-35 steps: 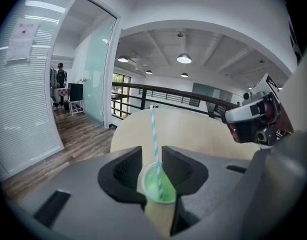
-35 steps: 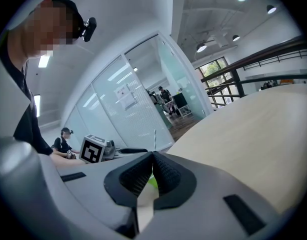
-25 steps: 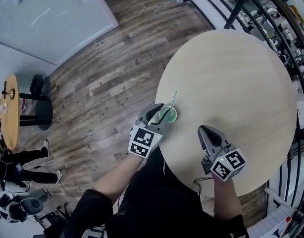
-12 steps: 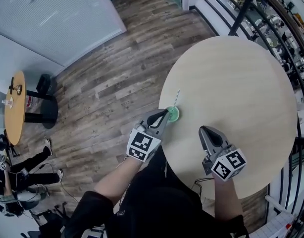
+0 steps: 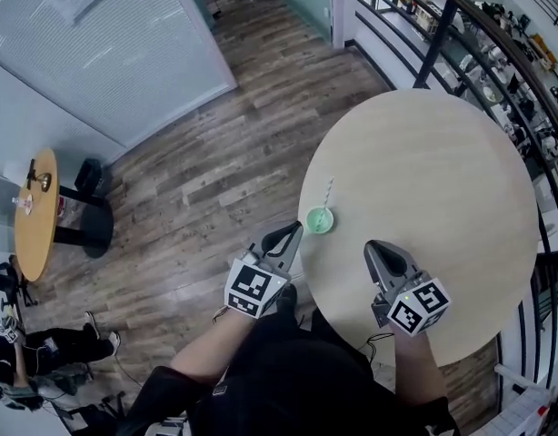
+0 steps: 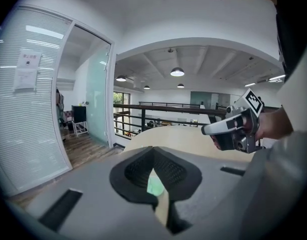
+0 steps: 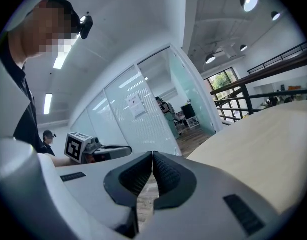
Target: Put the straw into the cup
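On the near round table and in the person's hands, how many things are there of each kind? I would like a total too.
green cup: 1
straw, standing in the cup: 1
claws, the left claw and the right claw, both shut and empty: 2
Total: 4

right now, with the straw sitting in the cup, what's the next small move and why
Probably just pull the left gripper and right gripper away from the table: both are shut and empty, apart from the green cup, and the straw already leans in it.
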